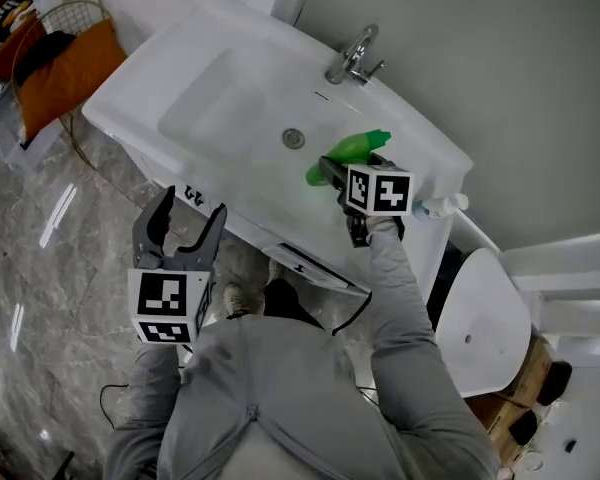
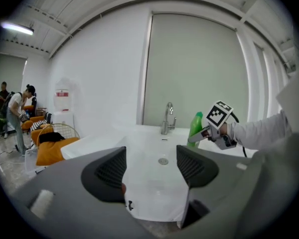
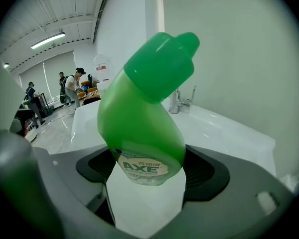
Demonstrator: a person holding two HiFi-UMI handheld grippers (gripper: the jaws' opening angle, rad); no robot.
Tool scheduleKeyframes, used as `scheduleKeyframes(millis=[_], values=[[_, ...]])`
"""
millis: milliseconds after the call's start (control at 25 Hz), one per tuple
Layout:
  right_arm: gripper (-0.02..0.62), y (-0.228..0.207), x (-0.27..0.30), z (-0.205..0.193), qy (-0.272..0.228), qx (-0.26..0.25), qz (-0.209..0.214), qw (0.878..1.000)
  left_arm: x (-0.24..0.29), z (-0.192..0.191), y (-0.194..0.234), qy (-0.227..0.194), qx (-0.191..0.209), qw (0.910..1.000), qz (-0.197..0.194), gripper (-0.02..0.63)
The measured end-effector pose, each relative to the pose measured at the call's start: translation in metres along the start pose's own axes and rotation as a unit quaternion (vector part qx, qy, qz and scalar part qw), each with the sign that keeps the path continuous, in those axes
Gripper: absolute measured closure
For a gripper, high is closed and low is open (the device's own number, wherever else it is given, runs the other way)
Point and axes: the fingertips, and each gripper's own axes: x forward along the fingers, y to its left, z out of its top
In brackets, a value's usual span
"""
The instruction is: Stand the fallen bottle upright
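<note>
A green bottle (image 3: 144,113) with an angled cap and an AXE label fills the right gripper view, gripped between the two dark pads. My right gripper (image 1: 332,171) is shut on that green bottle (image 1: 345,152), holding it over the right part of the white sink (image 1: 230,58), neck pointing away toward the wall. From the left gripper view the green bottle (image 2: 195,128) stands nearly upright, lifted above the counter. My left gripper (image 1: 185,223) hangs open below the sink's front edge, with nothing between its jaws (image 2: 149,171).
A chrome tap (image 1: 353,58) stands at the sink's back edge and a drain (image 1: 293,138) lies in the basin. A white bottle (image 1: 440,206) lies at the counter's right end. An orange cushion in a wire basket (image 1: 55,63) sits left. A white bin (image 1: 485,323) stands right.
</note>
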Motion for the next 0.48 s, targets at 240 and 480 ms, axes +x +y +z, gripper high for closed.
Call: scheduleKeyframes(millis=[240,480], values=[[0.172,-0.051,-0.062,-0.020,-0.022,0.040,-0.055,0.997,0.030,0.018,-0.050,-0.018,0.024,0.9966,-0.077,0.252],[0.172,-0.096,-0.119,-0.052,-0.026,0.081,-0.114,0.990,0.051,0.030,-0.097,-0.022,0.038,0.9885,-0.145,0.252]])
